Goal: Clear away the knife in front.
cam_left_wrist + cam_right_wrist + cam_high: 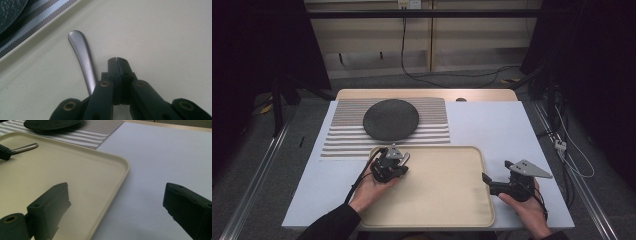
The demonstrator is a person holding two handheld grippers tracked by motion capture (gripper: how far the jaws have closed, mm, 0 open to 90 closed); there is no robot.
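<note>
Left gripper (116, 60), jaws together, sits just beside metal handle (82, 57).

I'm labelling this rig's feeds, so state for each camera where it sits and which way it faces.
High view: above the person's side, looking forward and down on the tray; both forearms, left tongs, right tongs.
Left gripper view: on the left tongs, looking along its closed jaws at a metal handle.
Right gripper view: on the right tongs, jaws wide apart, straddling the tray edge.
Shared: tray, dark plate, striped mat.
</note>
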